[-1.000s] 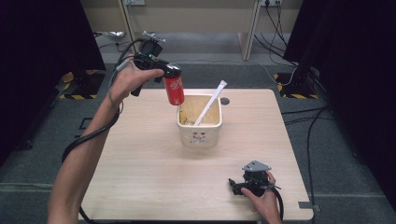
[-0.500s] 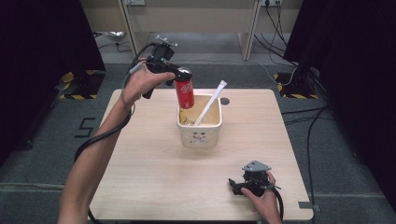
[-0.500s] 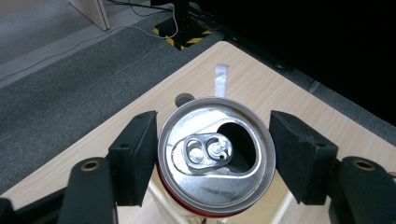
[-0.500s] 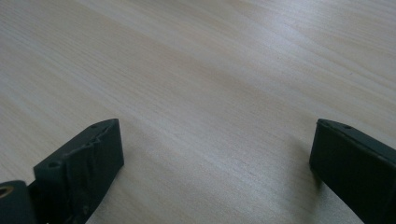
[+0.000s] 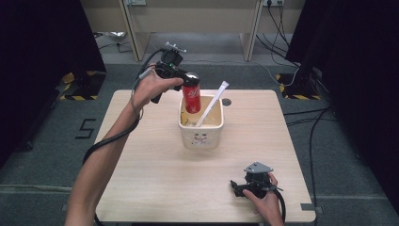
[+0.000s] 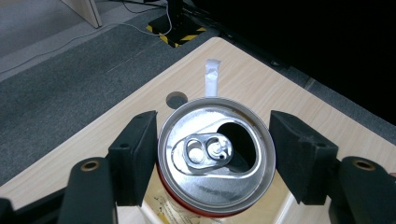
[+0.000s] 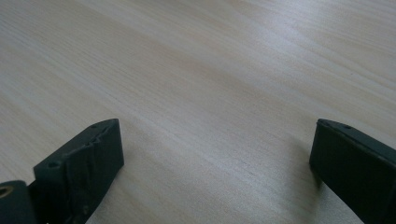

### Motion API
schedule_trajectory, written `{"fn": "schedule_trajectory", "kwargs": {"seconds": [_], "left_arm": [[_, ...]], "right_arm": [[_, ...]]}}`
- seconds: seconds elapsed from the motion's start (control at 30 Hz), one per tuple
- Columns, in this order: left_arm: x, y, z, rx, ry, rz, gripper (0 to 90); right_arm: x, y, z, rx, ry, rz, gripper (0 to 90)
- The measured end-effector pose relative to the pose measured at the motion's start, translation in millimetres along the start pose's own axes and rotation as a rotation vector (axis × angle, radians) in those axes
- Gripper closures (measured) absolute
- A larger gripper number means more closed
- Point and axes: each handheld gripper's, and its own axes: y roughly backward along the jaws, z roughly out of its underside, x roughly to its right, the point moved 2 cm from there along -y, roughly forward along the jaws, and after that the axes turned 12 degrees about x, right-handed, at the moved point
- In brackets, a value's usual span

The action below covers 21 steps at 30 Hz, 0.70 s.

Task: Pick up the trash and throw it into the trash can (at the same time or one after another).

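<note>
The left gripper [image 5: 188,81] is in the upper middle of the high view. Its two black jaws squeeze a red soda can [image 5: 192,96] from both sides. The can stands upright and hangs over the back left part of a cream tub [image 5: 201,134] that sits in the middle of the wooden table [image 5: 155,165]. Whether the can's bottom touches anything in the tub is hard to tell.

In the left gripper view the can's shiny top [image 6: 215,156] is in the lower middle, and its drinking hole is open. A white stick [image 5: 211,104] leans in the tub, and its top pokes out toward the upper right, near a small round hole [image 5: 227,101] in the table.

The right gripper [image 5: 242,187] rests on the table at the lower right of the high view. Its jaws are wide apart with only bare wood between them.
</note>
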Motion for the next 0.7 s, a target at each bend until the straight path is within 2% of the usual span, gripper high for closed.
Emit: {"fn": "schedule_trajectory", "kwargs": {"seconds": [0.7], "left_arm": [[1.2, -30.9, 27.9, -0.046, -0.003, 0.000, 34.1]], "right_arm": [[-0.1, 0.2, 0.0, -0.003, -0.001, 0.001, 3.2]]}}
